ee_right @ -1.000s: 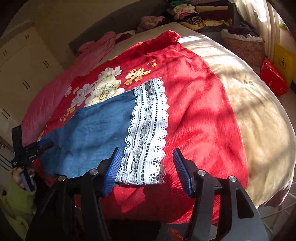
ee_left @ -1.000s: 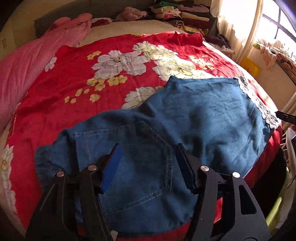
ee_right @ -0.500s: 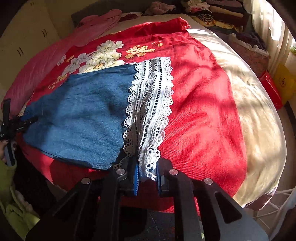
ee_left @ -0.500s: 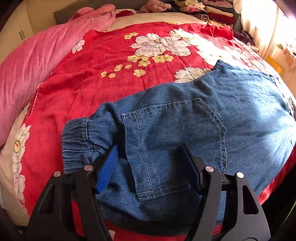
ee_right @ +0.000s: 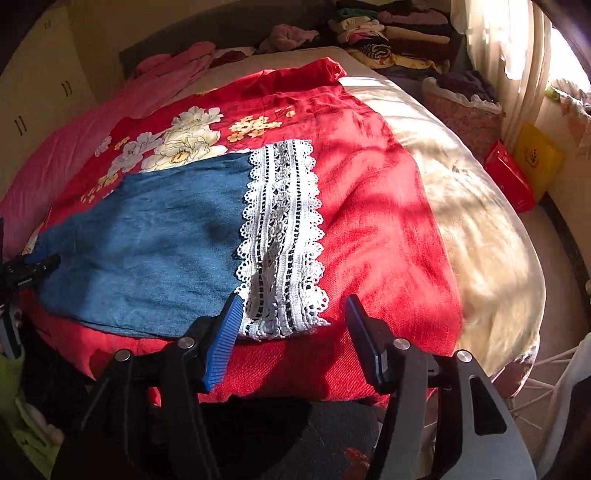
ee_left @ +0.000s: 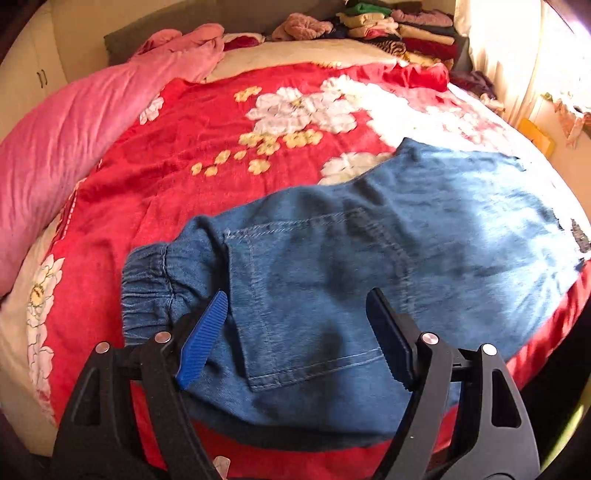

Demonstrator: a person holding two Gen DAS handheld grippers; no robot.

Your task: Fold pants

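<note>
While the pants (ee_left: 369, 266) lie flat on the red floral blanket (ee_left: 184, 192) covering the bed, both hand-held grippers are open and grip nothing. Left hand-held gripper (ee_left: 295, 325) hovers over the back pocket (ee_left: 314, 295), elastic waistband (ee_left: 147, 284) at its 9 o'clock. Right hand-held gripper (ee_right: 291, 325) sits at the bed's near edge, jaws straddling the lace hem (ee_right: 284, 240). Pink quilt (ee_left: 74, 147) at 10 o'clock in left view; clothes pile (ee_right: 388, 33) at 12 o'clock.
</note>
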